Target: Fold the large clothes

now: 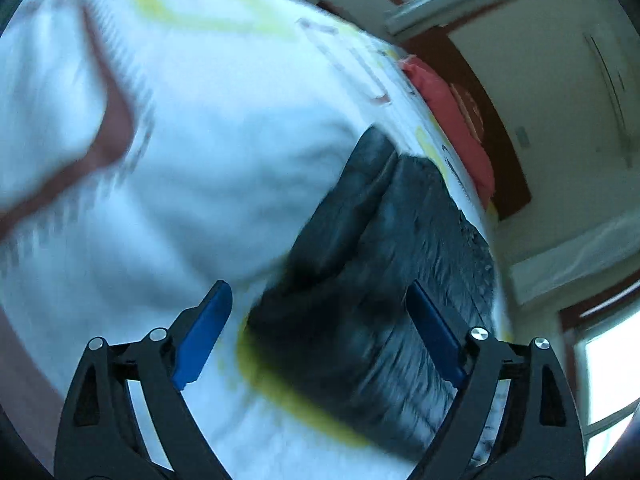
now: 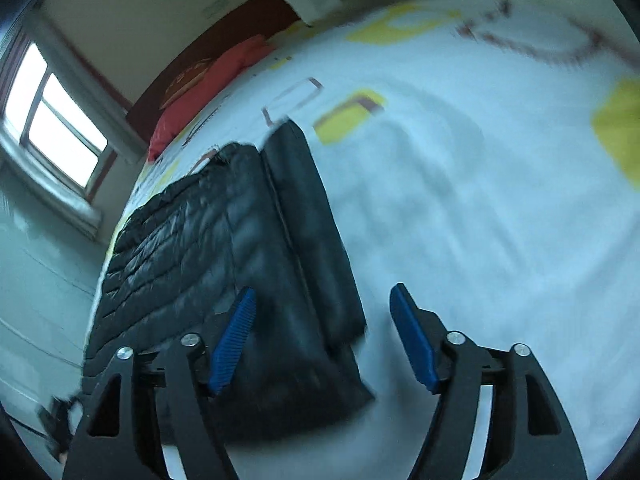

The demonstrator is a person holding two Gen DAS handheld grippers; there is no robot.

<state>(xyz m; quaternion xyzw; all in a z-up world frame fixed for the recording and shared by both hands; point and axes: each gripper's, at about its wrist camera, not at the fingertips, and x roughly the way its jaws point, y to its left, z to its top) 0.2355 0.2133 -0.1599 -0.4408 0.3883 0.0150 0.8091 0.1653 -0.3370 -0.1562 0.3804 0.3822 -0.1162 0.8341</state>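
Note:
A black quilted puffer jacket (image 2: 224, 248) lies folded on a bed with a white sheet printed with yellow and brown shapes (image 2: 460, 200). A flat sleeve strip (image 2: 312, 216) lies along its right side. In the left wrist view the jacket (image 1: 372, 280) is blurred, just ahead of the fingers. My left gripper (image 1: 320, 328) is open and empty above the jacket. My right gripper (image 2: 322, 332) is open and empty above the jacket's near right corner.
A red pillow (image 2: 200, 92) lies at the head of the bed against a dark red headboard (image 2: 224, 40). A window (image 2: 52, 120) is on the wall to the left. The pale floor (image 2: 36, 280) is beside the bed's left edge.

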